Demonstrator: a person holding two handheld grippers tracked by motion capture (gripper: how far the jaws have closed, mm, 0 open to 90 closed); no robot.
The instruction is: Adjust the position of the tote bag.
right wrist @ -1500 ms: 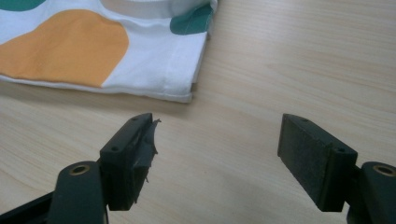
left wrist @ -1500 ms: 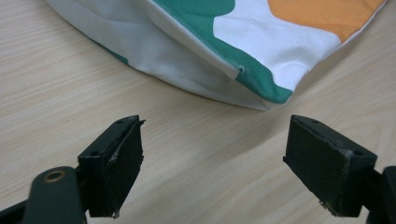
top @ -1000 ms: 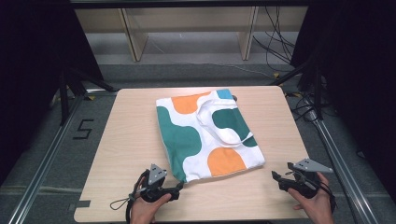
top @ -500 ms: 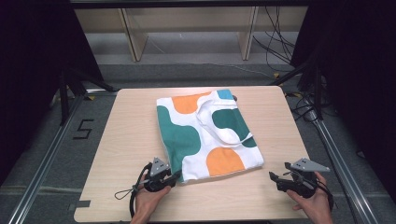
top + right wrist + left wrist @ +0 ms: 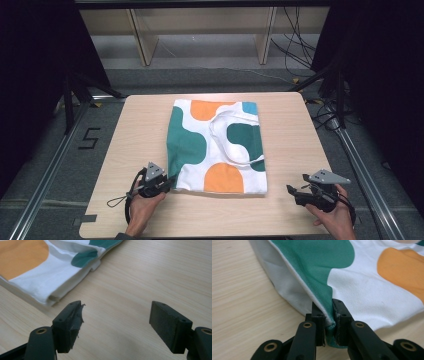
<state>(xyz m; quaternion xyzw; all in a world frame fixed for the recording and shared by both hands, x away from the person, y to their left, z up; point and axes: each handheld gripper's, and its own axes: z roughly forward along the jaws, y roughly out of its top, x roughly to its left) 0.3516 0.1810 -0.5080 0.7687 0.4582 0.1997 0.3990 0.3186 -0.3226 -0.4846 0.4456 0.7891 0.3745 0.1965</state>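
The left gripper [image 5: 329,323] has just been closing, and its fingers [image 5: 318,315] now pinch the near-left corner of the tote bag [image 5: 215,145], which lies flat on the table [image 5: 135,125]. The right gripper [image 5: 116,322] hangs with fingers wide, the bag's other near corner just ahead-left. Keep the pinch firm on the seam and bring the right in low before lifting.

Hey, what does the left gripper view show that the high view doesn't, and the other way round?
Left gripper view alone: the left gripper seen close up, its jaws having just been closing and now pinched on the green hemmed corner of the tote bag.

High view alone: the whole bag with its white handles, the right gripper apart from the bag near the table's front right, and the shelving behind.

Both: the bag's green, orange and white pattern on the light wooden table.
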